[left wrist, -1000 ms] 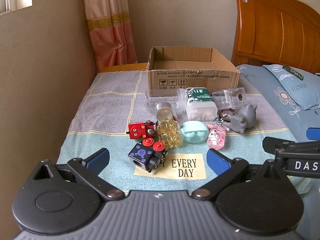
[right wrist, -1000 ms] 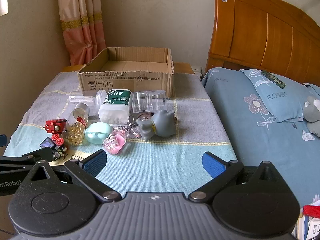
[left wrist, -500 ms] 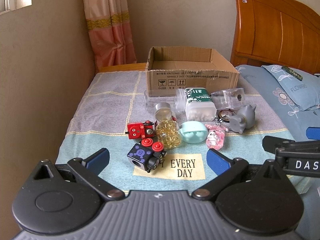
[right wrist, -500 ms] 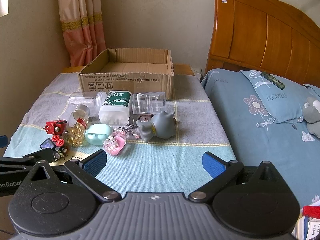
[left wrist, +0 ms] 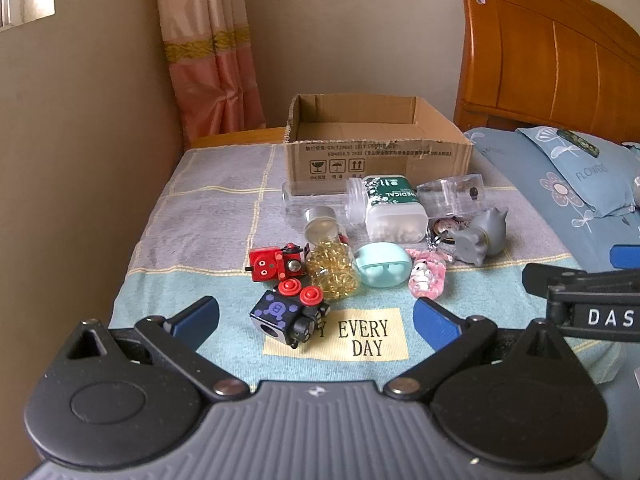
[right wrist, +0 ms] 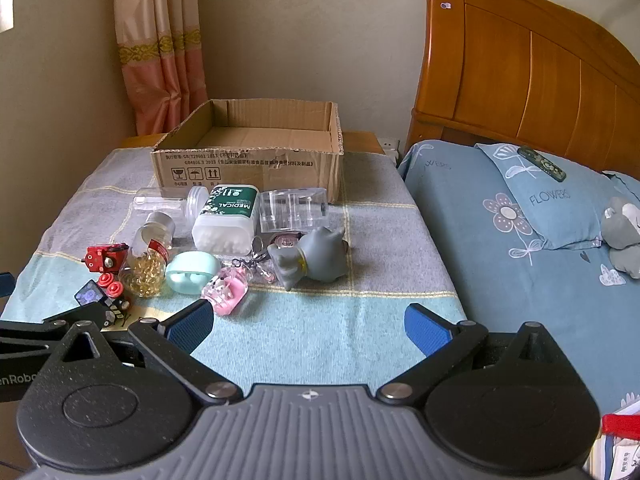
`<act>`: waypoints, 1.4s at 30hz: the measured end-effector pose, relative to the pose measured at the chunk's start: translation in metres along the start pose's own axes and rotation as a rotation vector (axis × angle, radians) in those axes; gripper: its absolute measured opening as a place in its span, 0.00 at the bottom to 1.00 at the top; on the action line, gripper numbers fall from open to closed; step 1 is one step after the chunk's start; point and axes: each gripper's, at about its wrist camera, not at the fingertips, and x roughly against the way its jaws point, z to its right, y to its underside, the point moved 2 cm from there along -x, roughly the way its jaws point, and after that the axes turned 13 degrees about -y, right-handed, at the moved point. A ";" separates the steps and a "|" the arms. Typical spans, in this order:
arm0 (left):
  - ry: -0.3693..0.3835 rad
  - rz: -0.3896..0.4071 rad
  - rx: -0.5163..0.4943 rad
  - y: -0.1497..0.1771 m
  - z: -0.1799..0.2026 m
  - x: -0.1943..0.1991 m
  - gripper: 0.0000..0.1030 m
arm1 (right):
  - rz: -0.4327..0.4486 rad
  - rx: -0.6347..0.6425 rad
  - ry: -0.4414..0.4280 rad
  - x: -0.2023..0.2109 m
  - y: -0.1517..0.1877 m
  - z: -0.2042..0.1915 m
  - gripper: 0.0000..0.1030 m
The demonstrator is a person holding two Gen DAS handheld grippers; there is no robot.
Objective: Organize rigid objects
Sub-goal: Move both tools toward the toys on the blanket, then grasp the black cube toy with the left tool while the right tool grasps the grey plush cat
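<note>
Bedside surface: a striped towel (left wrist: 208,216) is spread beside a bed (right wrist: 520,264). Nearest, the left gripper (left wrist: 316,316) and right gripper (right wrist: 306,318) are held wide apart, nothing gripped. Just beyond the left one lies the black cube (left wrist: 286,314); behind it, touching items are clustered: capsule jar (left wrist: 330,266), mint case (left wrist: 382,264), grey figurine (right wrist: 310,254). Farthest, the cardboard box (left wrist: 376,152) stands empty. Risk: neighbours can be knocked during a pick, since they crowd together.

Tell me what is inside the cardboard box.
The cardboard box shows only bare brown floor and inner walls in the right wrist view. The strip just behind its near wall is hidden, so something small there cannot be ruled out.
</note>
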 end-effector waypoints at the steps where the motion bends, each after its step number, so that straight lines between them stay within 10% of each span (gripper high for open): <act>1: 0.001 0.001 0.000 0.000 0.000 0.000 0.99 | 0.000 0.000 -0.001 0.000 0.000 0.000 1.00; 42: 0.147 -0.185 -0.140 0.030 -0.010 -0.097 0.99 | -0.148 0.060 -0.128 -0.081 0.019 0.035 1.00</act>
